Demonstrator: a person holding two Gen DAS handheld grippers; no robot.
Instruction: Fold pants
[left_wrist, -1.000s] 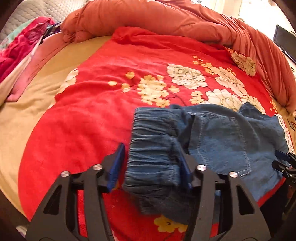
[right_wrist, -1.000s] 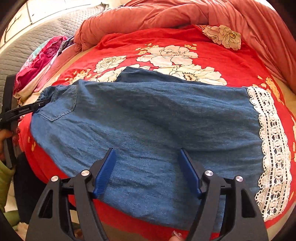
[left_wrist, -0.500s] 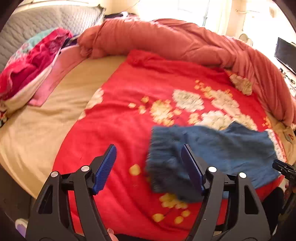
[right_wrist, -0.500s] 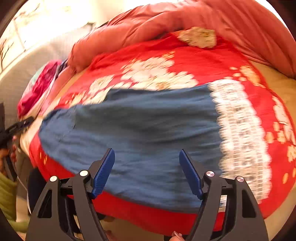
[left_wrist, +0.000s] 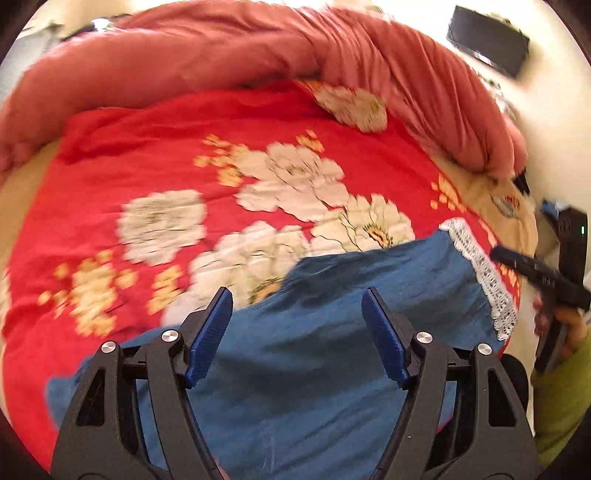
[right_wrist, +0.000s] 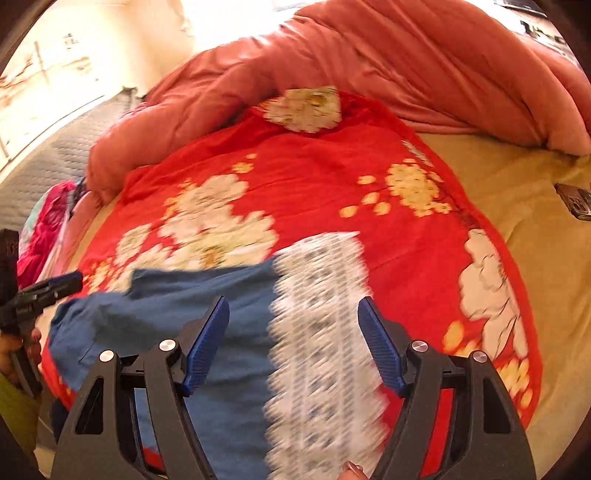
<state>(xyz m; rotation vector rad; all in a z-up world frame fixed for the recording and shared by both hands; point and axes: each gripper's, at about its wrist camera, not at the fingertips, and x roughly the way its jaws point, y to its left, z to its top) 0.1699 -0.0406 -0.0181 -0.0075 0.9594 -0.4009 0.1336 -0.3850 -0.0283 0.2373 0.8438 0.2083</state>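
Blue denim pants (left_wrist: 332, 369) with a white lace hem (left_wrist: 480, 273) lie spread on a red floral blanket (left_wrist: 147, 147) at the bed's near edge. My left gripper (left_wrist: 295, 295) hovers open over the middle of the pants, with nothing between its pads. My right gripper (right_wrist: 293, 301) hangs open above the lace hem (right_wrist: 321, 332) and the denim (right_wrist: 236, 369) beside it, touching neither. Each gripper shows at the side of the other's view, held by a hand in a green sleeve (left_wrist: 561, 387). Both views are blurred by motion.
A coral comforter (left_wrist: 258, 55) is bunched along the far side of the bed. Bare beige sheet (right_wrist: 517, 184) lies right of the blanket, with a phone (right_wrist: 576, 201) on it. Pink clothes (right_wrist: 44, 229) are piled at the left.
My left gripper let go of the bunched waistband, opened wider and swung right over the pants. My right gripper swung right from the middle of the pants to the lace hem.
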